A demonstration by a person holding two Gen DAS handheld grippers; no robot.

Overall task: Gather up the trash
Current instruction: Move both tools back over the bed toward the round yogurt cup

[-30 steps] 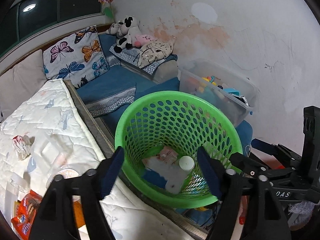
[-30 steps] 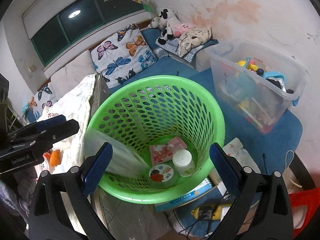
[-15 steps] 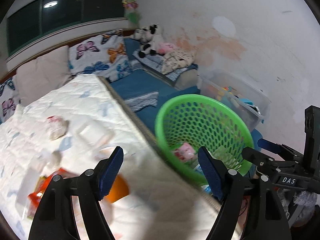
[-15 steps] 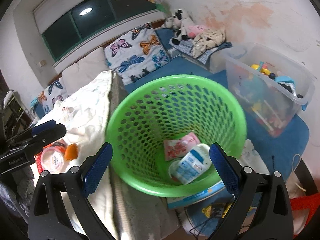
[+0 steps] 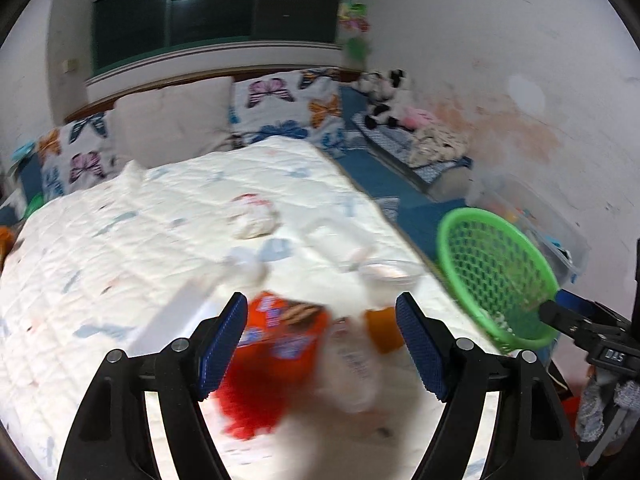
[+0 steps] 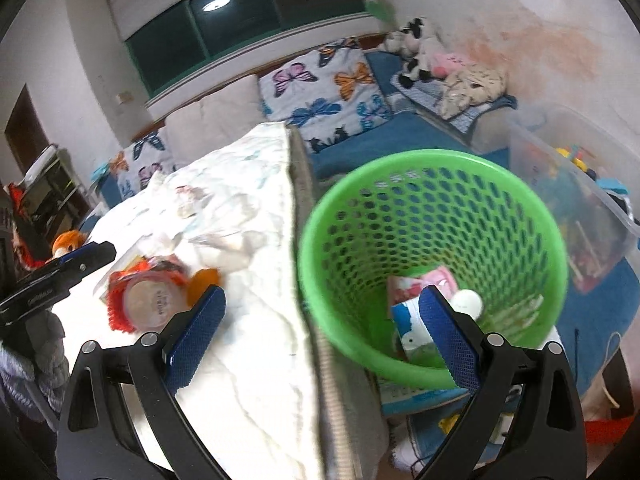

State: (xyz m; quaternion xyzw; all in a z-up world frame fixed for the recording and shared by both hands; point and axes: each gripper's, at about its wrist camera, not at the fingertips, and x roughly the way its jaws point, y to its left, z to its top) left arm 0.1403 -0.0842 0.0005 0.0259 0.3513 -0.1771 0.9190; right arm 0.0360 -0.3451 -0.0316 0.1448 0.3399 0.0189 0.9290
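The green mesh basket [image 6: 432,248] stands on the floor beside the bed; it also shows in the left wrist view [image 5: 496,276]. It holds a pink wrapper [image 6: 424,284], a blue-and-white carton [image 6: 408,320] and a white-capped bottle [image 6: 468,302]. My left gripper [image 5: 322,344] is open and empty above the white mattress [image 5: 140,240], over a red snack bag [image 5: 272,356], a clear bottle [image 5: 352,364] and an orange piece [image 5: 380,328]. My right gripper [image 6: 326,332] is open and empty, straddling the mattress edge and the basket rim.
A crumpled wrapper [image 5: 252,216] and clear plastic cup [image 5: 384,272] lie farther up the mattress. Butterfly pillows [image 6: 324,88], stuffed toys [image 6: 424,52] and a clear toy bin [image 6: 576,208] line the wall. Papers and cables lie on the floor by the basket.
My left gripper has swung left from over the basket to over the trash on the mattress. My right gripper has also shifted left. The carton now lies in the basket.
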